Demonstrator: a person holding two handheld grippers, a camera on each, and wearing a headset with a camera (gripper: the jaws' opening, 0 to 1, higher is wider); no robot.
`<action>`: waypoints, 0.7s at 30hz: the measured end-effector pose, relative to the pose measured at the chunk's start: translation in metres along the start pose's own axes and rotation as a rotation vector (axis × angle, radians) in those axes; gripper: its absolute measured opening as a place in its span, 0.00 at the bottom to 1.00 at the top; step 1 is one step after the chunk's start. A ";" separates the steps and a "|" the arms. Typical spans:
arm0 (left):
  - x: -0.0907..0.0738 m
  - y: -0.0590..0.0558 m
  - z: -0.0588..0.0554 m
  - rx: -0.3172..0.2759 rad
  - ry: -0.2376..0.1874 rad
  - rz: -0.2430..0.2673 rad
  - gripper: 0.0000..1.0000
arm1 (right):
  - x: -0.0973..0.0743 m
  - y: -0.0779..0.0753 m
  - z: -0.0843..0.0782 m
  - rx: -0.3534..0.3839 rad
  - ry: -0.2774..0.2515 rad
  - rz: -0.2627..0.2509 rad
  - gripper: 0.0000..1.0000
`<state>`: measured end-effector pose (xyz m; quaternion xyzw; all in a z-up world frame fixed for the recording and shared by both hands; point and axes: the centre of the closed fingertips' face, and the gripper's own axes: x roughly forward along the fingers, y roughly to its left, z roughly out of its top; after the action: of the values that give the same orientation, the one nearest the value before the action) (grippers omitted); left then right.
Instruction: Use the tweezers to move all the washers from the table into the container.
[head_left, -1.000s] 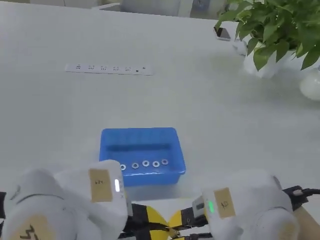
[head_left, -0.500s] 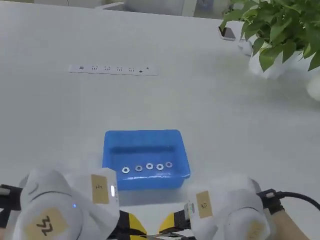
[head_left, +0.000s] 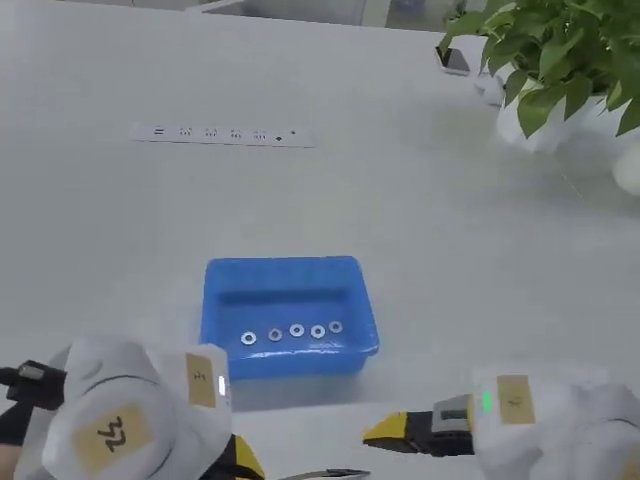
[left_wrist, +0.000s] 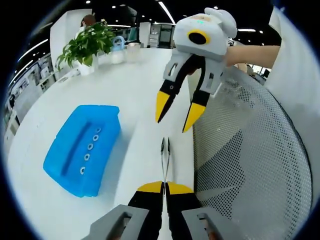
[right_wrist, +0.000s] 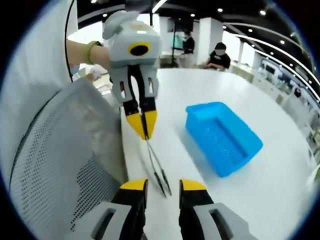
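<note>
1. We see the left claw (left_wrist: 163, 187) clenched on the back end of the tweezers (left_wrist: 164, 155), whose thin tips point away from it, above the near edge of the table (head_left: 400, 200).
2. The right claw (right_wrist: 163, 186) faces the left one, released, with its jaws spread. In the right gripper view the tweezer tips reach in between those jaws. We cannot tell whether they touch either jaw.
3. The blue container (head_left: 288, 298) sits on the table beyond both claws. Five washers (head_left: 296, 331) lie in a row on its floor, near its front wall.
4. Farther back lies a white power strip (head_left: 222, 135). A potted plant (head_left: 560, 50) stands at the far right.
5. A mesh chair back (left_wrist: 250, 150) sits just beside the table edge.
</note>
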<state>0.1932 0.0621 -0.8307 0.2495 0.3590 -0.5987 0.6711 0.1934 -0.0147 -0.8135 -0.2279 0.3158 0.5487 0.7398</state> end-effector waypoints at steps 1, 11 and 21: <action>0.002 0.001 -0.003 -0.010 0.014 -0.003 0.00 | -0.007 -0.003 -0.001 0.023 -0.008 -0.028 0.22; 0.015 -0.004 -0.018 0.022 0.134 -0.023 0.00 | -0.054 -0.018 -0.004 0.120 -0.075 -0.179 0.21; 0.019 -0.005 -0.029 0.053 0.223 -0.009 0.00 | -0.088 -0.024 -0.003 0.155 -0.121 -0.265 0.19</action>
<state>0.1831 0.0718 -0.8628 0.3306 0.4168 -0.5793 0.6176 0.1981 -0.0828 -0.7525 -0.1765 0.2794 0.4329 0.8387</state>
